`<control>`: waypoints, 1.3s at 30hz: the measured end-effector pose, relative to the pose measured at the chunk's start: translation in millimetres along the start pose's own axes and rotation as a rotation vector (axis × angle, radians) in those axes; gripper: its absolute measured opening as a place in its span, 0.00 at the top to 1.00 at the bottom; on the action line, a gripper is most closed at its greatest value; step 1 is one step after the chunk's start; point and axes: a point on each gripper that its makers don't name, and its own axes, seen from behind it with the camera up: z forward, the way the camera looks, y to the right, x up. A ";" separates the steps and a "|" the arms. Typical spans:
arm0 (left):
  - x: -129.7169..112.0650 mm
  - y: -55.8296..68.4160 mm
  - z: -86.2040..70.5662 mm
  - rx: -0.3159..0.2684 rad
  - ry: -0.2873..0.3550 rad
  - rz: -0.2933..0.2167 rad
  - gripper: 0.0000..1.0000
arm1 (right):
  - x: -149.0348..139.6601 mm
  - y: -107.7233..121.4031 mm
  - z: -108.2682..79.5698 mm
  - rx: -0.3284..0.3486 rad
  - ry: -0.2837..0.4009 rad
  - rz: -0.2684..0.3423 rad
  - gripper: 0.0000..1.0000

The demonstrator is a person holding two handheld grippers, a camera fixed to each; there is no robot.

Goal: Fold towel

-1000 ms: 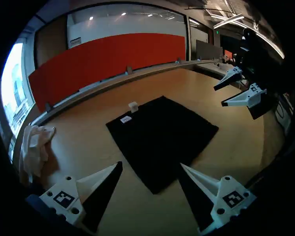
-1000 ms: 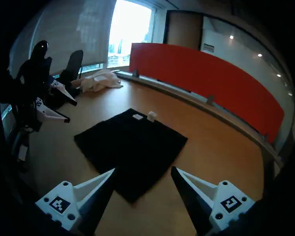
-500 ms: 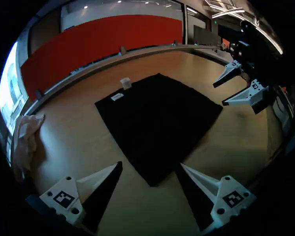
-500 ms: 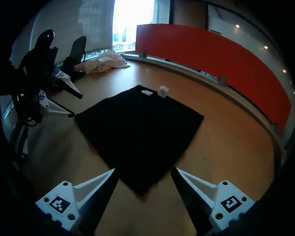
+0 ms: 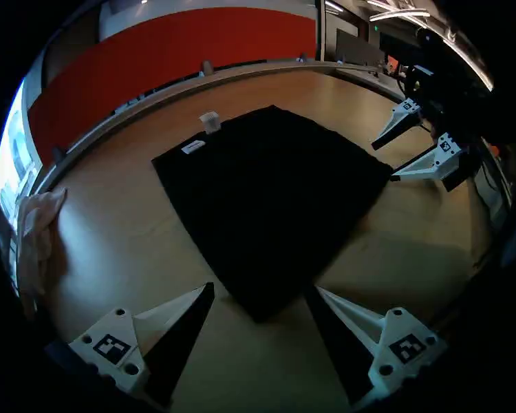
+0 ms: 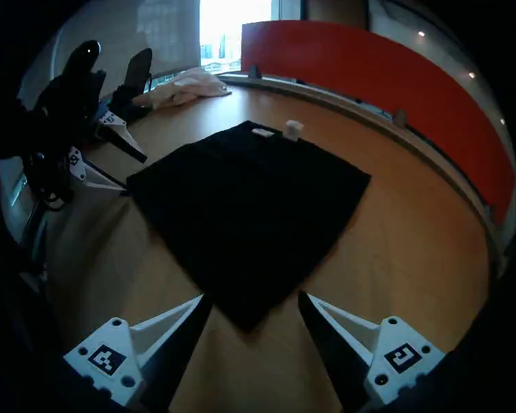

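While the towel (image 5: 272,186) is lying flat, left gripper (image 5: 259,289) and right gripper (image 6: 251,296) are hovering agape, empty, over its corners; apparently approaching, pinching corners next.

- The left gripper view rides the left hand-held gripper (image 5: 258,288), low over the bench (image 5: 120,227). It looks across one near corner of the black towel (image 5: 272,193) toward the red panel (image 5: 168,48).
- The right gripper view rides the right hand-held gripper (image 6: 251,296), close above another corner, and faces the window (image 6: 234,27).
- Both views share the towel, and each catches the other hand-held gripper off to one side.
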 end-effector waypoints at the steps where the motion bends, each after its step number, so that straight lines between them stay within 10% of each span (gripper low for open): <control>1: -0.5 0.3 0.6 -0.002 -0.003 -0.002 0.03 | -0.8 0.5 0.2 0.000 -0.002 0.000 0.05; 18: -3.6 0.4 2.0 -0.018 -0.019 -0.033 0.03 | -8.4 1.2 2.7 0.022 -0.010 0.002 0.16; 24: -4.0 0.9 1.4 -0.016 -0.031 -0.038 0.07 | -9.4 3.8 1.6 0.021 -0.023 0.007 0.36; 39: -2.9 11.7 0.2 -0.020 -0.053 -0.030 0.49 | -9.1 -1.2 -0.7 0.029 -0.029 0.013 0.77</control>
